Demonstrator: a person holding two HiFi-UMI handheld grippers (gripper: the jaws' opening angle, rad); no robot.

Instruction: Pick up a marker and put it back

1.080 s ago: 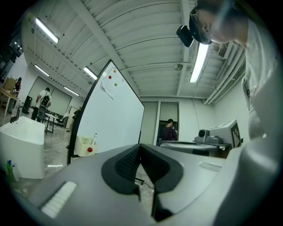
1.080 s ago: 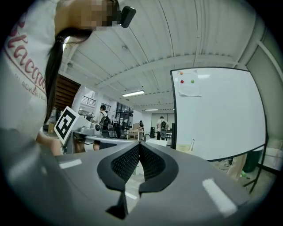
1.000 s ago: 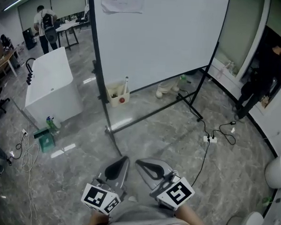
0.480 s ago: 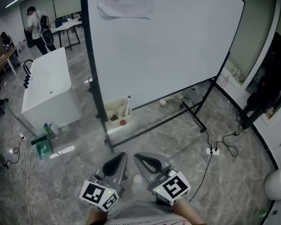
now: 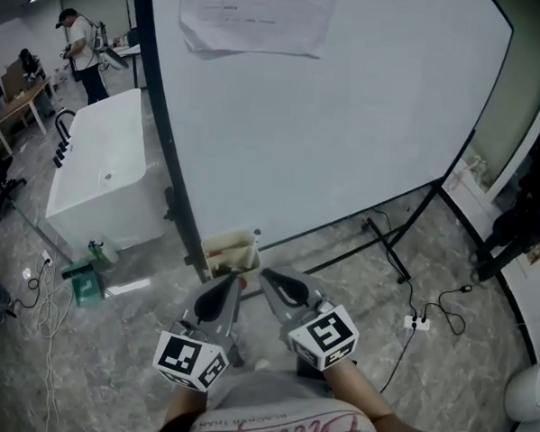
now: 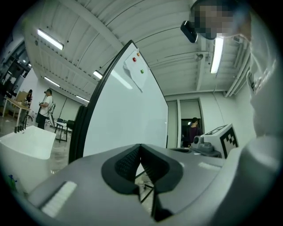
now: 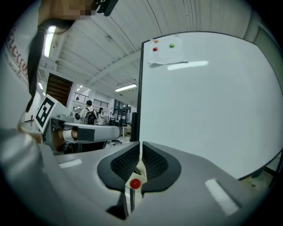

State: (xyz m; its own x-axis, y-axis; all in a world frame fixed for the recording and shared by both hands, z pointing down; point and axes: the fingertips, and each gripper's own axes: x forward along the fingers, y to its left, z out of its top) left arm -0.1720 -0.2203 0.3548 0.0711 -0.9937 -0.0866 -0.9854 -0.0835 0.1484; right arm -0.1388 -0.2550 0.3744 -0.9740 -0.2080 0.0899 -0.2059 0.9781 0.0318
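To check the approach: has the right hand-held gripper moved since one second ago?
Yes. The right hand-held gripper has moved forward, toward the box by the whiteboard, and is now close to it.

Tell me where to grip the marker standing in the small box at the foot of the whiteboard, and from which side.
Grip the marker by its top end, coming from above. It stands nearly upright at the right end of the box, so only that tip clears the rim; the rest is probably sunk inside.
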